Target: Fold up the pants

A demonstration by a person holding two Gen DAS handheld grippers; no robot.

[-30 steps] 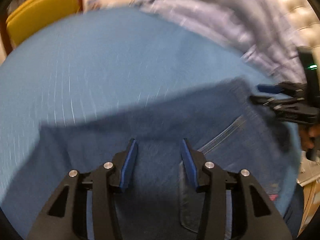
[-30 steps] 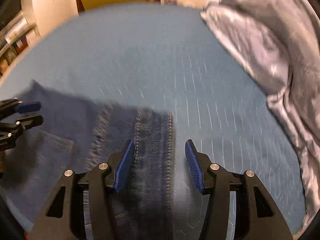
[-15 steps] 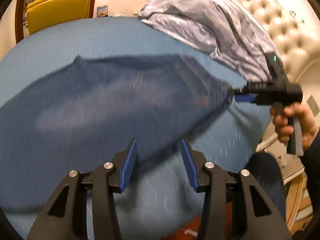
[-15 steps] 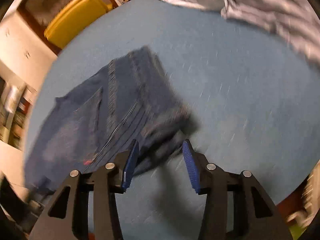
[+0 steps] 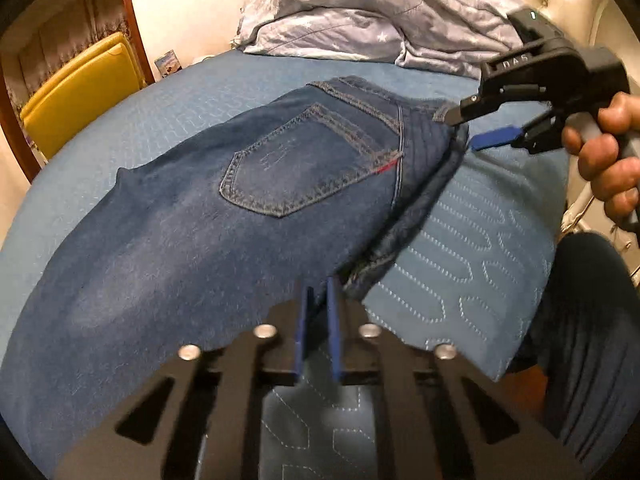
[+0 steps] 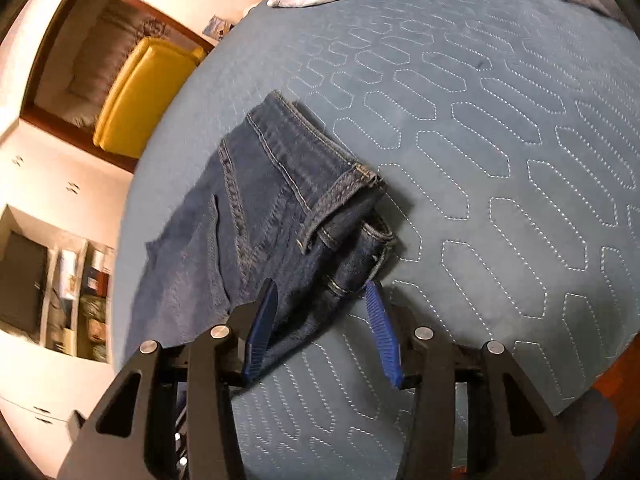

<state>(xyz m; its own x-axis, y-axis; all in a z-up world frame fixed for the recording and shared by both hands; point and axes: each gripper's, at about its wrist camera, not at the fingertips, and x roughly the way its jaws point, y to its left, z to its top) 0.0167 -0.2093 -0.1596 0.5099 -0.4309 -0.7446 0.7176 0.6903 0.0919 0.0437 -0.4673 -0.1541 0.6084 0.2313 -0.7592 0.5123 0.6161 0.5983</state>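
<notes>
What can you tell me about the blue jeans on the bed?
The dark blue denim jeans lie spread on the quilted blue bedspread, back side up, showing a stitched back pocket, waistband, belt loops and a small red tag. The left tool is shut on their near edge; the open right tool straddles the waistband corner.

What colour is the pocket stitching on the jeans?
Tan, on the jeans pocket; clearest in the left wrist view.
</notes>
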